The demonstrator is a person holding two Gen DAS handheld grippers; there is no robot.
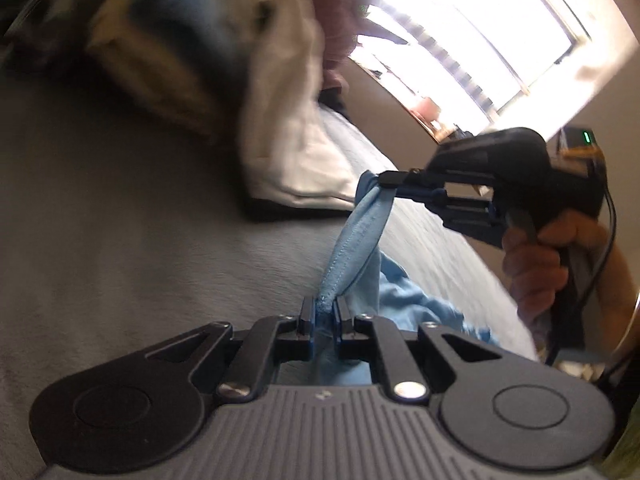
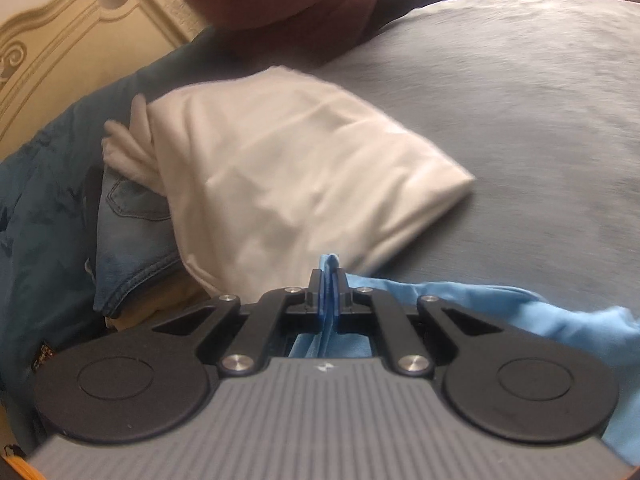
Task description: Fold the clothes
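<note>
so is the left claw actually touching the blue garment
Touching. The left wrist view shows the left claw shut on a bunched edge of the blue garment, with cloth pinched between its fingers.

Folded white garment (image 2: pixel 288 168) blocks ahead; grey bedspread (image 2: pixel 520 120) open rightward

Bedroom in daylight

A bright window (image 1: pixel 476 28) is glaring in a beige wall (image 1: pixel 616 92), a grey bedspread (image 2: pixel 520 112) is covering the bed, and a carved cream headboard (image 2: pixel 60 40) is standing behind.
</note>
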